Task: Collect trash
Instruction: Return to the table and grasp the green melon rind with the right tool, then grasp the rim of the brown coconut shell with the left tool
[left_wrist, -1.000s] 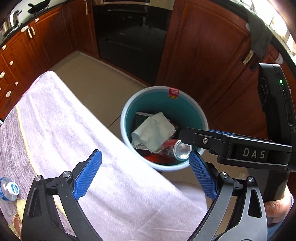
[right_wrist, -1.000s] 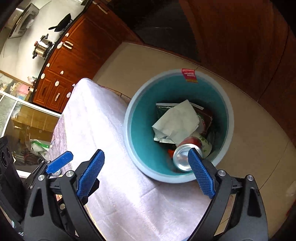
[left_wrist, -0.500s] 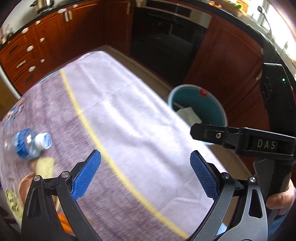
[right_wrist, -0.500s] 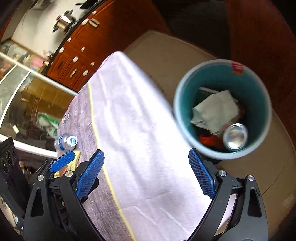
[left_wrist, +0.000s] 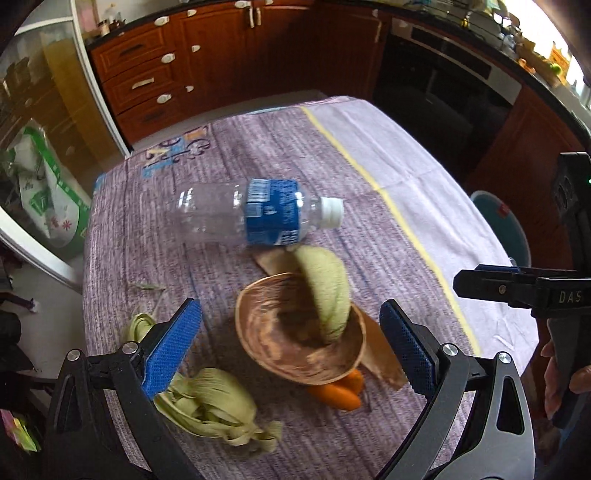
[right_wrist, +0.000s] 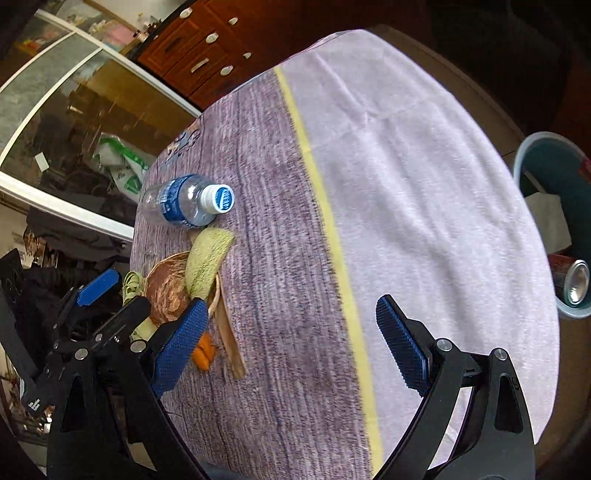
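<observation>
Hovering with jaws spread wide and gripping nothing: left gripper (left_wrist: 290, 341) framing the coconut shell (left_wrist: 295, 339), seemingly lining up the next pickup. Lying on the counter (left_wrist: 388, 177): plastic bottle (left_wrist: 255, 212), corn husks (left_wrist: 210, 410), carrot pieces (left_wrist: 338, 393). Waiting likewise released over bare cloth: right gripper (right_wrist: 291, 345). Standing beside the counter for easy dropping: trash bin (right_wrist: 546, 155).

I count on my surface (left_wrist: 424, 177): 1 bottle (left_wrist: 255, 212) | 1 bowl (left_wrist: 291, 343) | 1 melon rind (left_wrist: 327, 284) | 2 husk clumps (left_wrist: 210, 410) | 2 carrots (left_wrist: 340, 395) | off it: 1 bin (right_wrist: 554, 177) | 1 can (right_wrist: 572, 280) inside
</observation>
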